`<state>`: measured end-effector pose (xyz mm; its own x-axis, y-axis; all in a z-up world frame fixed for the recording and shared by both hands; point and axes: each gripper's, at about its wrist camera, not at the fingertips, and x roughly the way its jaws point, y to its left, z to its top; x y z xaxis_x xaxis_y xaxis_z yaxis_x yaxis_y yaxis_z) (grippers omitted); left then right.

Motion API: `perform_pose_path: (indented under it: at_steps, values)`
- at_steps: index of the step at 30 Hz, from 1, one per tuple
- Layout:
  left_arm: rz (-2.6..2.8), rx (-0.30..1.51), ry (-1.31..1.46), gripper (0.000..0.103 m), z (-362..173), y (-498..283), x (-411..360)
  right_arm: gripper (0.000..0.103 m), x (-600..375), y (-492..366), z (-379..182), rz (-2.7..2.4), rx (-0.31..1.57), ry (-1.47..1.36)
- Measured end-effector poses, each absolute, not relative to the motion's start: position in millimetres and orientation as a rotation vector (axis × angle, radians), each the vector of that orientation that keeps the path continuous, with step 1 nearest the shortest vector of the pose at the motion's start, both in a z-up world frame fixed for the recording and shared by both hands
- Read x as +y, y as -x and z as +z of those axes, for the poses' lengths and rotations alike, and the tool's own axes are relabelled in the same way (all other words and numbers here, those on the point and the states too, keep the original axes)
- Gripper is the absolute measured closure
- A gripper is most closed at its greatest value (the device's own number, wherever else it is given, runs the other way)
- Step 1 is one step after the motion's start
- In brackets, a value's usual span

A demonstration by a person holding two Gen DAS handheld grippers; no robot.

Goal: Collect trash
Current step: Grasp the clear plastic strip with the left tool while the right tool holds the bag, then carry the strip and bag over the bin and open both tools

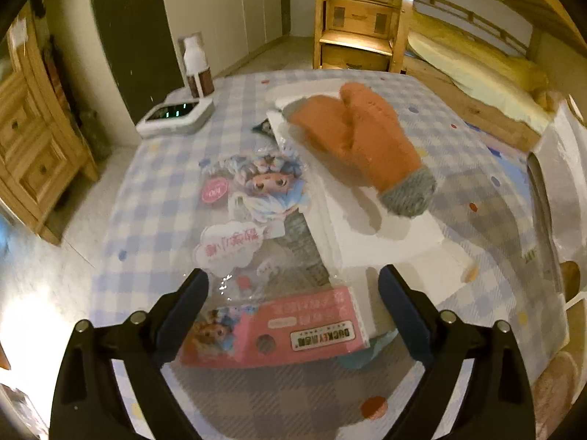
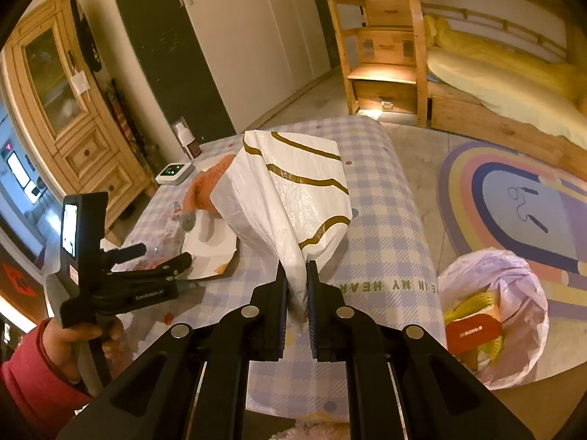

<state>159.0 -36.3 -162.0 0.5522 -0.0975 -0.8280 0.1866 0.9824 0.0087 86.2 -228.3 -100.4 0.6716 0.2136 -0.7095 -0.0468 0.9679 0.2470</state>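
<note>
Right wrist view: right gripper [image 2: 297,275] clenched on white bag [image 2: 290,198] above checked table [image 2: 381,227]; left gripper [image 1: 293,293] spread wide over pink wrapper [image 1: 271,333], just beside white foam [image 1: 367,220] carrying orange mitten [image 1: 352,132]; bin [image 2: 513,293] right of table

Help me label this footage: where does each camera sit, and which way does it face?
Left wrist: behind the open left tongs, looking down at a toy wrapper on the checked table.
Right wrist: behind the right tongs, shut on a white bag, facing across the table; left tongs and hand show.
Shared: orange mittens, bottle.
</note>
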Motion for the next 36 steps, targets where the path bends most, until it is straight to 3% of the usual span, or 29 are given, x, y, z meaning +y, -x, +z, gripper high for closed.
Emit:
perform_pose_path:
  at_steps: [6,13,16,25,36]
  values:
    - [-0.185,0.970,-0.029,0.039,-161.7,-152.8,-17.6,0.093,-228.5,-84.3,-101.5,0.149,0.822,-0.218]
    - [-0.154,0.910,-0.035,0.089,-144.0,-130.2,-3.2,0.093,-229.3,-79.3,-97.0,0.147,0.803,-0.212]
    - [-0.153,0.864,-0.046,0.100,-130.9,-120.5,2.6,0.093,-229.0,-75.7,-94.0,0.151,0.794,-0.207]
    - [-0.293,0.729,0.005,0.103,-63.2,-90.9,12.5,0.093,-231.8,-65.3,-83.6,0.156,0.761,-0.209]
    - [-0.504,0.651,-0.071,0.103,-34.8,-70.1,-67.8,0.093,-263.9,-44.5,-72.4,0.072,0.722,-0.239]
